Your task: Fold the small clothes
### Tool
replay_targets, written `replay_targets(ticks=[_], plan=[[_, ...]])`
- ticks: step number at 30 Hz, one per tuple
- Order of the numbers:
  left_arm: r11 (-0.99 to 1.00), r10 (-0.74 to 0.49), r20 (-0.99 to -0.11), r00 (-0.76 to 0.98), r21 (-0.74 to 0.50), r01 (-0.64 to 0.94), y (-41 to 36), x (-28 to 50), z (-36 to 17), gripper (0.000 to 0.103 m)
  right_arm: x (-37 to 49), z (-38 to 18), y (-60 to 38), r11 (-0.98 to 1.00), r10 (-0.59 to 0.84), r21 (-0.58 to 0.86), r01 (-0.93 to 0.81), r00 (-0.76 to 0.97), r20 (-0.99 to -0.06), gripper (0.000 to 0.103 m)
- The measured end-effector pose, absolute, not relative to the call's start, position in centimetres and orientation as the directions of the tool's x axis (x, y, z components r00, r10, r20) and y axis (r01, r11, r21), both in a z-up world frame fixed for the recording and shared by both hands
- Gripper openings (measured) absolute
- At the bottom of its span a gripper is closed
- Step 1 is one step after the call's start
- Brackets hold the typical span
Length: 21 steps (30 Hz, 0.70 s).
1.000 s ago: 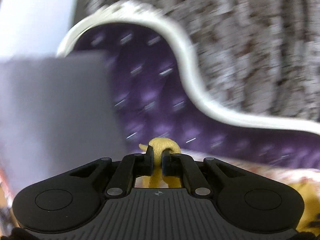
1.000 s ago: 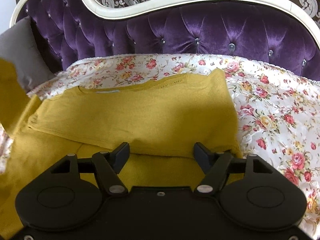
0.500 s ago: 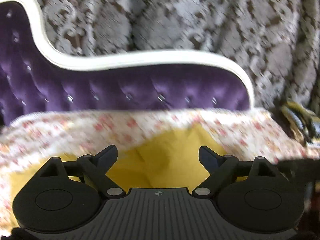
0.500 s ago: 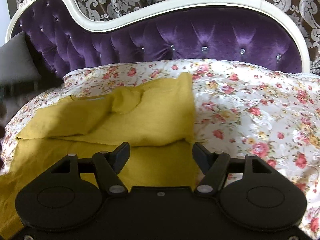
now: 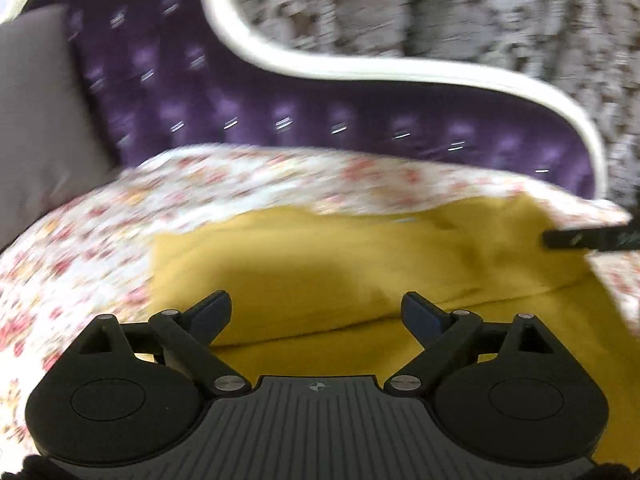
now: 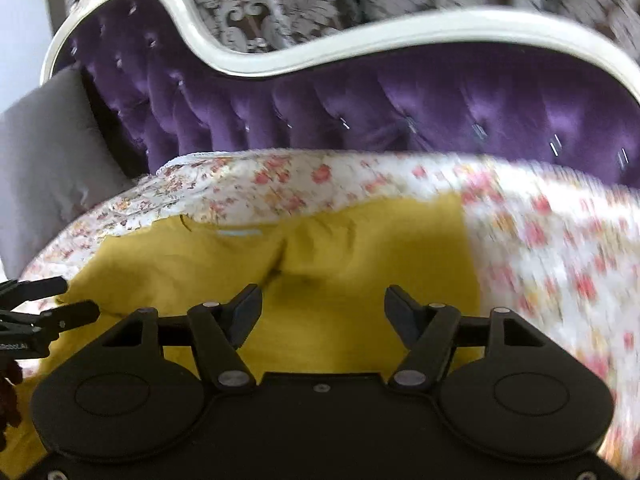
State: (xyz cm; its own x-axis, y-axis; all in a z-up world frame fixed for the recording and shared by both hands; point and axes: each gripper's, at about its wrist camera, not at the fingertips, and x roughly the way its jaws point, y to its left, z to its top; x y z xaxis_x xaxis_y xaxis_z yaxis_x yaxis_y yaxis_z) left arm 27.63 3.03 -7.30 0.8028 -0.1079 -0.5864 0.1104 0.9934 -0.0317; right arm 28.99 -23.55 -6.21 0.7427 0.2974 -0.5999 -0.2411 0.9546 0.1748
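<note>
— Counting garments: one mustard-yellow top, lying on the floral bedspread, upper part folded over the lower, a pale label at its neckline toward the headboard edge.

— And grippers?

— Two. Left gripper hovering above the yellow top, jaws opening, spread wide, only cloth below, nothing clamped. Right gripper likewise above the top, jaws parted fairly wide, nothing pinched between.

— Seen from each other's cameras?

— Yes: two dark fingertips of the left one poking in at the left edge of the right view; one dark finger of the right one at the far right of the left view.

— Surroundings?

— One purple tufted headboard with a white curved frame, one grey pillow at the bed's left corner, patterned curtain behind. Both views blurred.
</note>
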Motion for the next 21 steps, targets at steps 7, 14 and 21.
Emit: replay_targets(ticks=[7, 14, 21], plan=[[0.994, -0.110, -0.624, 0.774, -0.053, 0.098, 4.6, 28.5, -10.2, 0.093, 34.9, -5.5, -17.0, 0.954, 0.268, 0.066, -0.291, 0.740, -0.617, 0.059], [0.994, -0.112, -0.616, 0.780, -0.056, 0.098, 4.6, 28.2, -10.6, 0.094, 37.5, -8.8, -14.7, 0.954, 0.164, -0.057, -0.294, 0.672, -0.722, 0.013], [0.993, -0.115, -0.611, 0.783, -0.063, 0.098, 4.7, 28.1, -10.6, 0.094, 33.4, -1.3, -20.7, 0.941, 0.338, 0.137, -0.310, 0.818, -0.466, 0.012]])
